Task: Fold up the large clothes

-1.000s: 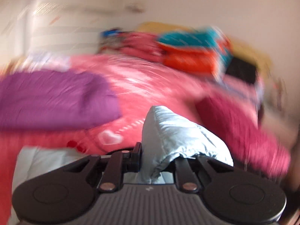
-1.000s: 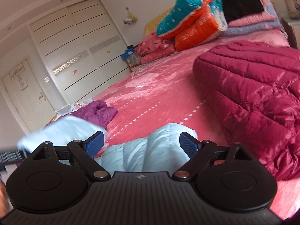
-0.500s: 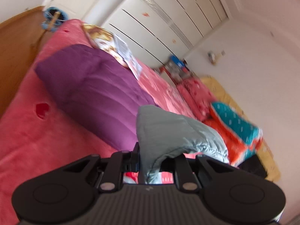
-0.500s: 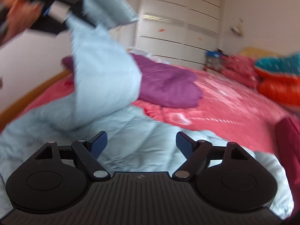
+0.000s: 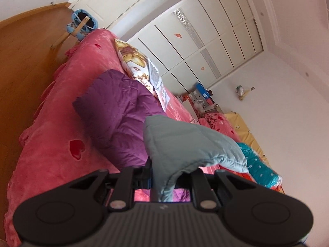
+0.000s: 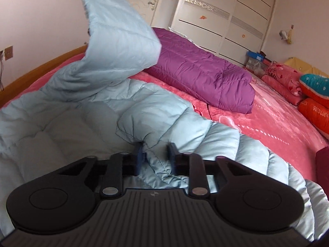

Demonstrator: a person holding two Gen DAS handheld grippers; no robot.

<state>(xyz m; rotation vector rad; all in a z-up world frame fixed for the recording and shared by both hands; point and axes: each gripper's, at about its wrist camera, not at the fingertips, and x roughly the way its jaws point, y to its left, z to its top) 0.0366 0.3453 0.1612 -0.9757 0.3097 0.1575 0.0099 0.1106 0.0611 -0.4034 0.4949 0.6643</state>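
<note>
Right now my left tongs (image 5: 164,175) are pinched tight on a bunched corner of the pale blue puffer jacket (image 6: 144,111), which stands up just ahead of their tips and flops over to the right of them. From the right wrist view that same end shows as a long sleeve-like panel (image 6: 119,30) hoisted high above and to the left of my right tongs (image 6: 155,154), with the rest of the jacket spread crumpled on the pink bed (image 6: 277,127) directly under and around them. My right tongs have just been closing, and a fold of the quilted blue fabric now sits between the pads; it looks nipped, though a small gap remains because the padding is thick. Beyond both sets of tongs lies a purple quilted coat (image 6: 203,72), which already looks folded into a neat block, and at the far right edge past the right tongs I catch a sliver of a maroon garment (image 6: 322,164). Further off, stacked bedding (image 6: 314,94) sits by the wall. As I judge it, the blue jacket is barely begun: no tidy fold shows yet, only a lift and a fresh second hold. What remains is to stretch it flat between my two grips, bring the sleeves in, then double it over.
</note>
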